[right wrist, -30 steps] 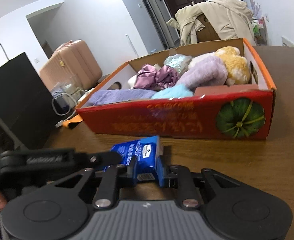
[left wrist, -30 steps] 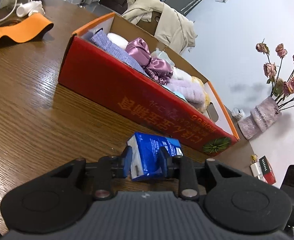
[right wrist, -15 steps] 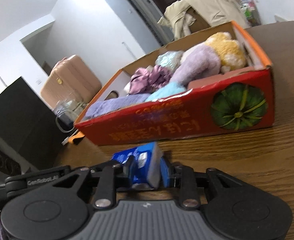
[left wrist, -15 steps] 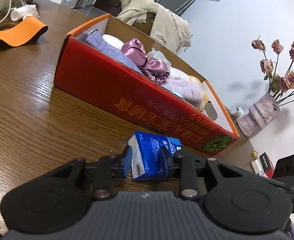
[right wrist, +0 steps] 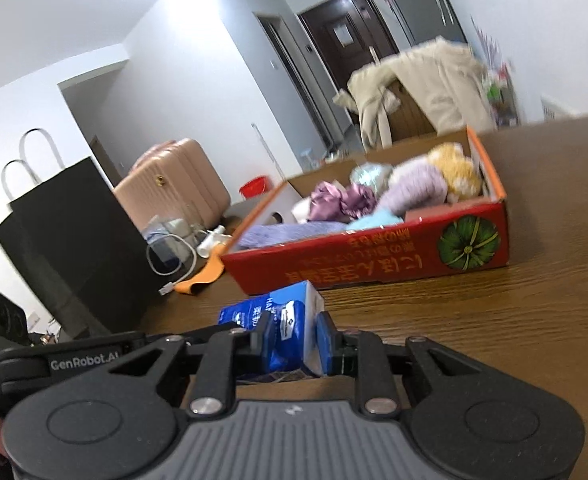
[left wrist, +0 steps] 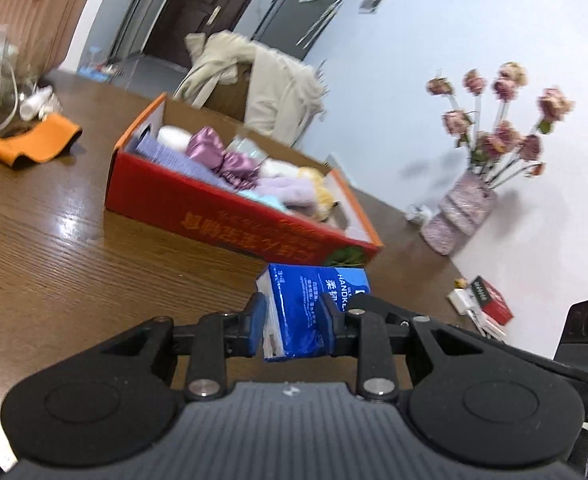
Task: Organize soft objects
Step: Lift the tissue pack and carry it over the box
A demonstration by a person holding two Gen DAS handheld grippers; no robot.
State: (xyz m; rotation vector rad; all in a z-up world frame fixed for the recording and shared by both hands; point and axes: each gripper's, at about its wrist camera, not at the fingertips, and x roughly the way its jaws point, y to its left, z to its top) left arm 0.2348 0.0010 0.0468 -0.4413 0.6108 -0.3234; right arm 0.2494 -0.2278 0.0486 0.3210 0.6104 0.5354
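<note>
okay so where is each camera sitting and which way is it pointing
Left wrist: behind the left claw, looking over the tissue pack at the red box and flower vase.
Right wrist: behind the right claw, facing the box's pumpkin end, black bag and suitcase; a fingertip shows bottom left.
Shared: pack, box.

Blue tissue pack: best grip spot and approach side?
Across the narrow faces near each end of the blue tissue pack, coming in from the ends. It is a soft, slim block, so its short width fits between the fingers. That is how the left gripper and right gripper hold it now, one at each end.
</note>
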